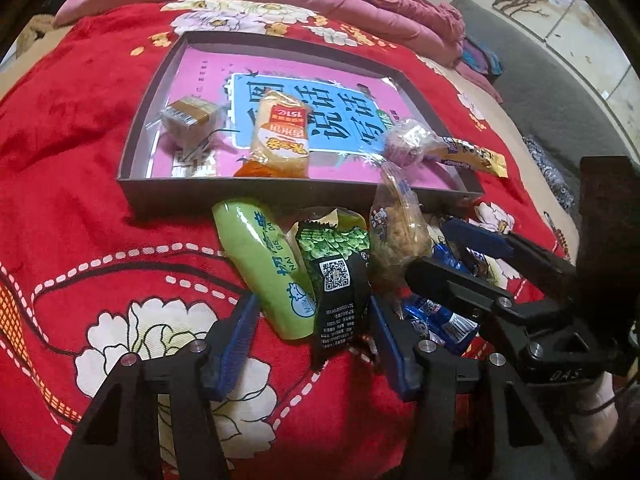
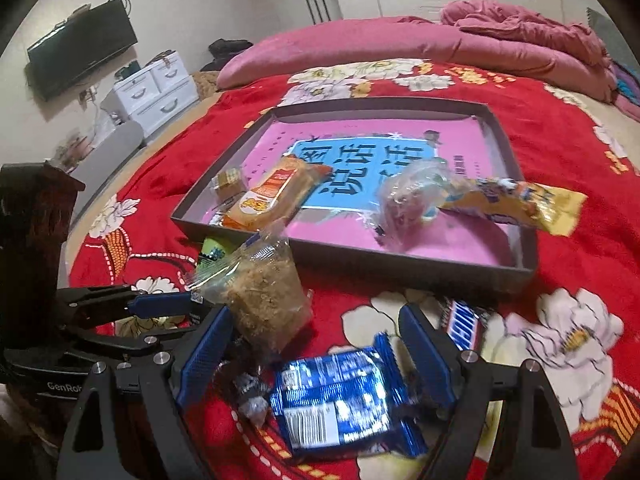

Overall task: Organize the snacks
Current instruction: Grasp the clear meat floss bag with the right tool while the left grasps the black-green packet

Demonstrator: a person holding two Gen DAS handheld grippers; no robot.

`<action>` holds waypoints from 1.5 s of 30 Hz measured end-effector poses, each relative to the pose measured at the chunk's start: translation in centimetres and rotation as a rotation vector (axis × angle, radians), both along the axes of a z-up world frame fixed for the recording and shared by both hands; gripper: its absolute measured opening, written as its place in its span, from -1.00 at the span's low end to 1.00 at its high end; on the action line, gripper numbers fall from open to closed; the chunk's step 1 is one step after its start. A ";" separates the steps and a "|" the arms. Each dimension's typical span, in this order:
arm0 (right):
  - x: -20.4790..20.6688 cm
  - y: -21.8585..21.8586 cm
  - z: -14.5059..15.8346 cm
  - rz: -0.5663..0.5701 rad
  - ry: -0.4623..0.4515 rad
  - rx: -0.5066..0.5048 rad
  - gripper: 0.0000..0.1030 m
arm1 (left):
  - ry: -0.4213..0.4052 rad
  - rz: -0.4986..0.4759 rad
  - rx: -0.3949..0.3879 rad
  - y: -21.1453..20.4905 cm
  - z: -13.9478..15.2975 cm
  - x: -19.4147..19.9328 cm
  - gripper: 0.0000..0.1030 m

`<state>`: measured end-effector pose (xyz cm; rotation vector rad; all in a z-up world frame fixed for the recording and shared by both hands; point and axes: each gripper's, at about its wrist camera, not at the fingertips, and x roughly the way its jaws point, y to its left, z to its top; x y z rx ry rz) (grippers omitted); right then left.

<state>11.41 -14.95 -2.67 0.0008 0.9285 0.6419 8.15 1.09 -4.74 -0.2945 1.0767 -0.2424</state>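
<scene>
Two blue packets (image 2: 344, 396) (overlapping), four boxed snacks (image 2: 272, 196).

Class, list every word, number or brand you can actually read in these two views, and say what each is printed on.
"NAI GE DA": light green packet.
"MILK": round badge, same packet.
"GenRo", cut off: left gripper body, right wrist view.
"QAS", uncertain: right gripper body, left wrist view.
Chinese title in the tray: upside down, unread.
QR packet print, blue wrapper text: too blurred.
</scene>
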 end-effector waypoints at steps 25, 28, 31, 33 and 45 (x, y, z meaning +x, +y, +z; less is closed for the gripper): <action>1.2 2.3 -1.3 0.082 -0.021 -0.061 0.05 | -0.040 -0.025 -0.016 -0.2 1.1 -0.2 0.15; 1.1 2.2 -1.0 0.079 -0.028 -0.053 -0.11 | -0.038 -0.024 -0.019 -0.4 1.0 0.0 0.15; 1.4 1.2 -0.9 0.042 -0.012 -0.032 -0.12 | -0.037 -0.027 -0.020 -0.9 0.9 0.3 0.15; 1.7 0.1 -0.8 0.001 -0.006 -0.014 -0.12 | -0.039 -0.027 -0.011 -1.2 0.9 0.5 0.15; 2.3 -2.0 -0.1 -0.066 0.004 0.054 -0.12 | -0.143 -0.004 0.054 -1.6 2.9 -0.3 0.15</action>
